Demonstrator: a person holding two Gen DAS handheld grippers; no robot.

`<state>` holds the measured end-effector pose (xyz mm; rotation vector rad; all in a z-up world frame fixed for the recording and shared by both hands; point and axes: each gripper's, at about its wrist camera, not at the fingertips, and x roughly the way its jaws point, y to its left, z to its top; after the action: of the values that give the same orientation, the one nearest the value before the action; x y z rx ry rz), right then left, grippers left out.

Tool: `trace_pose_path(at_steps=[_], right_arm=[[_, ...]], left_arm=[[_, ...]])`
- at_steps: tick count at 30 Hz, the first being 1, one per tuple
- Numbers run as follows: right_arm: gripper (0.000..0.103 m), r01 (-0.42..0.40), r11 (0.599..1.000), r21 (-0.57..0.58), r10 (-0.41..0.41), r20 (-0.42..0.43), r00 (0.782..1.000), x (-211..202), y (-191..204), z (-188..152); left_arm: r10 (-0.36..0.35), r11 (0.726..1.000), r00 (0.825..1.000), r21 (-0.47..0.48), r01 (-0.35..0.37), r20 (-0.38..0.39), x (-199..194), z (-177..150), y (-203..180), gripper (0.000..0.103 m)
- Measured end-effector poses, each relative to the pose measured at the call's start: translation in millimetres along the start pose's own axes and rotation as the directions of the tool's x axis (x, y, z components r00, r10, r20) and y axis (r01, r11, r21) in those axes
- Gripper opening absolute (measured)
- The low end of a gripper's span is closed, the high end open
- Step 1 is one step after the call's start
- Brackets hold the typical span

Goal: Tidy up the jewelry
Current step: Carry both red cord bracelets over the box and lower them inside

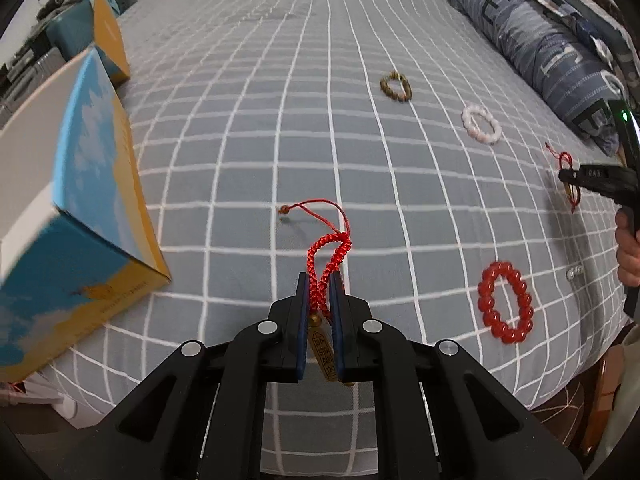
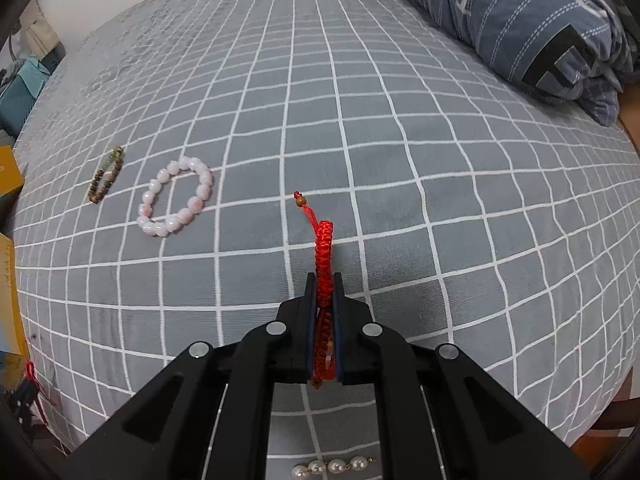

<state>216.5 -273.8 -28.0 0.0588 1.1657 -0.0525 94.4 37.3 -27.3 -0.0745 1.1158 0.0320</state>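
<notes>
My left gripper [image 1: 320, 280] is shut on a red braided cord bracelet [image 1: 328, 252] with a gold tag, held above the grey checked bed [image 1: 240, 140]. An open blue and yellow box [image 1: 80, 208] stands just to its left. My right gripper [image 2: 324, 280] is shut on another red braided bracelet [image 2: 324, 240] above the bed; it also shows at the right edge of the left wrist view [image 1: 568, 176]. On the bed lie a red bead bracelet [image 1: 506, 302], a pink-white bead bracelet [image 1: 482, 124] [image 2: 176, 198] and a brown bead bracelet [image 1: 396, 87] [image 2: 106, 176].
A folded blue quilt [image 1: 540, 40] [image 2: 540, 28] lies along the right of the bed. A short pearl string [image 2: 332, 466] lies under my right gripper. A second yellow box piece [image 1: 110, 36] stands at the far left. Clutter lies beyond the bed's left edge.
</notes>
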Motion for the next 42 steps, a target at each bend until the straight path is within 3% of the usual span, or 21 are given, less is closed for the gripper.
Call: trace_pose_path(at_steps=[11, 23, 34, 42], right_arm=[[0.006, -0.005, 0.996, -0.085, 0.015, 0.12, 0.993, -60.2, 53.0, 3.9], [0.006, -0.039, 0.952, -0.304, 0.134, 0.299, 0.945, -145.5, 190.5, 2.1], [0.006, -0.119, 0.87, -0.479, 0.287, 0.295, 0.911, -180.3, 335.1, -25.8], [0.006, -0.14, 0.799, -0.584, 0.336, 0.242, 0.91, -173.9, 427.3, -58.0]], left_arm=[[0.048, 0.998, 0.991, -0.04, -0.043, 0.125, -53.5, 51.8, 20.7, 0.01], [0.134, 0.986, 0.964, -0.127, -0.107, 0.23, -120.1, 74.3, 87.2, 0.01], [0.219, 0.952, 0.95, -0.264, -0.157, 0.222, -147.6, 61.8, 182.7, 0.011], [0.273, 0.922, 0.942, -0.334, -0.198, 0.194, -155.8, 43.7, 238.1, 0.011]])
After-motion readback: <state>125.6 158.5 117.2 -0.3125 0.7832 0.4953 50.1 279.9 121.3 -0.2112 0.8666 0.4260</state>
